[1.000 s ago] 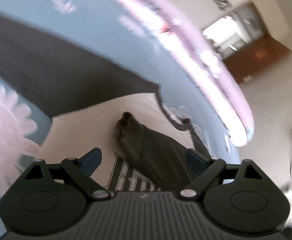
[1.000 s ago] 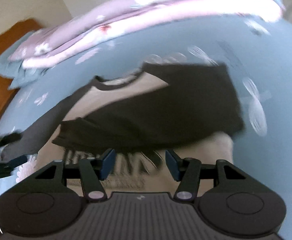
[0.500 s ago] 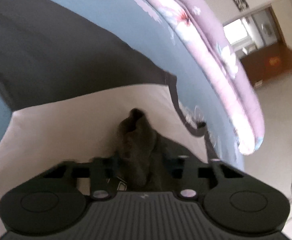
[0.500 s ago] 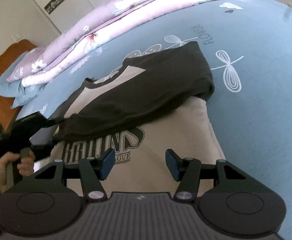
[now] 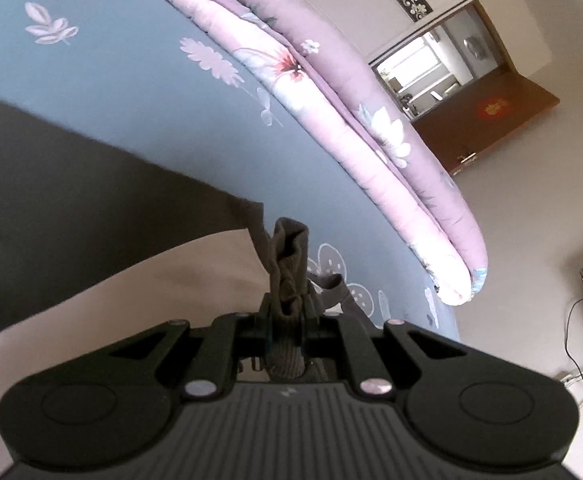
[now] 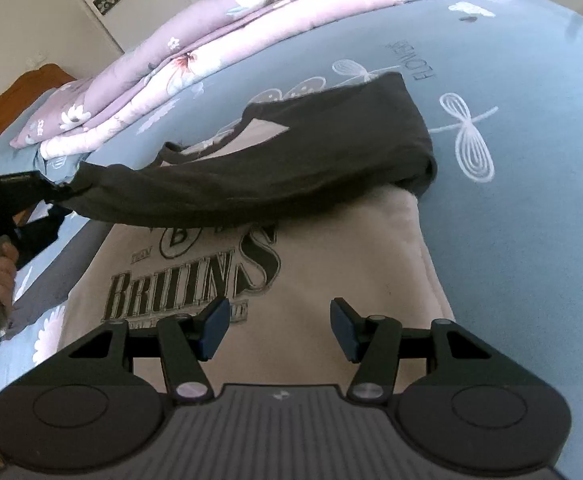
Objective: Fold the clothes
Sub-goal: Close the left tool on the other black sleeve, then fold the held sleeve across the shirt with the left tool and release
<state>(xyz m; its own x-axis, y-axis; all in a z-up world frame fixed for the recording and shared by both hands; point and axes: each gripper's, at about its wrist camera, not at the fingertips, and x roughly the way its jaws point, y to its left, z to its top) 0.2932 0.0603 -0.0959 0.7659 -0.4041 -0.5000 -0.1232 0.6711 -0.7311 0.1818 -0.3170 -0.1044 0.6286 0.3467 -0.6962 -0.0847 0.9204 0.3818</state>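
- Since a second ago, the left gripper (image 5: pixel 285 330) has gone from spread to pressed together on the ribbed cuff (image 5: pixel 289 256) of a dark sleeve (image 6: pixel 231 192), now lifted taut across the chest.
- Cream raglan sweatshirt (image 6: pixel 331 276) with "Bruins" print lies face up on a blue floral bedsheet (image 6: pixel 531 120); a folded lilac quilt (image 6: pixel 251 12) lies beyond it.
- Right gripper (image 6: pixel 277 328) hovers over the hem, fingers spread, holding nothing.
- Judged best: lay the sleeve straight and flat across the body, keeping the cuff inside the garment's outline.
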